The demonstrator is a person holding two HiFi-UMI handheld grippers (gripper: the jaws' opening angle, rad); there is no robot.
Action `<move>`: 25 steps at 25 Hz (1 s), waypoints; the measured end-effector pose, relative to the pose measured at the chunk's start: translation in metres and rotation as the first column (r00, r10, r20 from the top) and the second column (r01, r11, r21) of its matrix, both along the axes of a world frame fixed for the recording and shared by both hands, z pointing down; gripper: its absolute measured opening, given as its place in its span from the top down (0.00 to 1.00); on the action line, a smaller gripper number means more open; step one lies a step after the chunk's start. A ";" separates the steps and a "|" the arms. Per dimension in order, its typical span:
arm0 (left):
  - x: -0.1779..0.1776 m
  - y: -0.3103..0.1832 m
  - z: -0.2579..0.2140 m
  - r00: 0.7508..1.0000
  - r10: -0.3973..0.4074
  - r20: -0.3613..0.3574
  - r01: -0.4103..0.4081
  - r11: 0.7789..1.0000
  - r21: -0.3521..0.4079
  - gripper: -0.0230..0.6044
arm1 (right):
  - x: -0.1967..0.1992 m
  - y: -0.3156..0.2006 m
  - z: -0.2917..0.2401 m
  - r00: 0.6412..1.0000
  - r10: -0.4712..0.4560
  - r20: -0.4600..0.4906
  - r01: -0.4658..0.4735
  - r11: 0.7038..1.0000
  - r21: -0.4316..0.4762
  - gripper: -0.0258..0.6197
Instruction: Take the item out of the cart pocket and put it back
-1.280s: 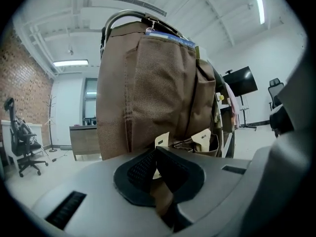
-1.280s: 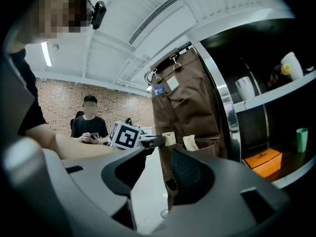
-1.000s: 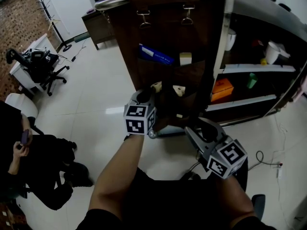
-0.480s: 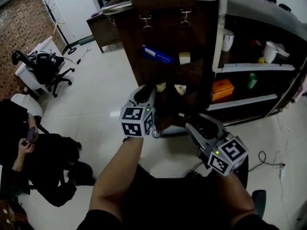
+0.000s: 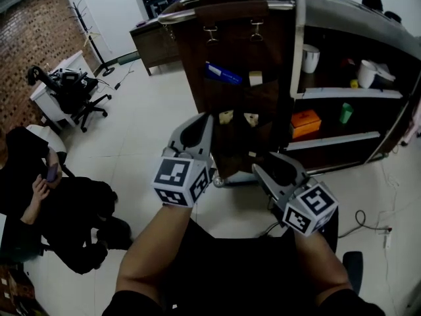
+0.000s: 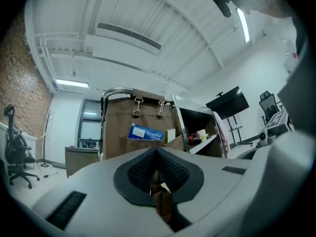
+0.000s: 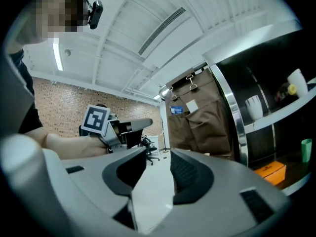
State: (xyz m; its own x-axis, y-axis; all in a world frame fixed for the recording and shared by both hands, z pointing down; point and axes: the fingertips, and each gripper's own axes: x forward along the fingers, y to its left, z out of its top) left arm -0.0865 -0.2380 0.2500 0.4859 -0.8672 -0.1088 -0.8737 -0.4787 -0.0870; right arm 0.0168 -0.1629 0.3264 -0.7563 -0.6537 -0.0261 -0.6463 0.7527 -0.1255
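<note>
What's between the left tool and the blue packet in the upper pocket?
Only bare brown pocket fabric, in the head view; the left tool sits below the blue packet, not touching it.

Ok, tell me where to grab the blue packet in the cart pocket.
Pinch the blue packet by its exposed top edge, coming from above: its lower part sits inside the brown pocket, so likely only that strip is free.

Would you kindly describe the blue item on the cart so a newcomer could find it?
A brown pocket organizer hangs on the cart. Its top pocket holds a long blue packet, slanted; its neighbour there is a small cream card.
</note>
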 end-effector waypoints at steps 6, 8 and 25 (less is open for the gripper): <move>0.007 0.056 -0.007 1.000 0.013 -0.022 -0.013 1.000 0.000 0.96 | 0.007 0.018 -0.018 1.000 0.005 0.027 -0.006 0.999 0.037 0.76; 0.012 0.072 0.003 0.999 0.022 -0.026 -0.023 1.000 -0.017 0.96 | 0.009 0.024 -0.021 0.999 0.009 0.036 -0.010 0.999 0.037 0.79; 0.027 0.096 0.104 0.996 0.059 -0.069 -0.068 0.988 -0.136 0.96 | 0.005 0.032 0.023 1.000 0.022 0.007 -0.022 0.998 -0.059 0.96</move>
State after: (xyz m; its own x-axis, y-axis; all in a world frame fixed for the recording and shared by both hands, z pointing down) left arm -0.0594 -0.1417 0.3545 0.5366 -0.8436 -0.0225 -0.8426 -0.5370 0.0392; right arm 0.0221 -0.1311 0.3491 -0.7418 -0.6706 0.0069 -0.6613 0.7297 -0.1739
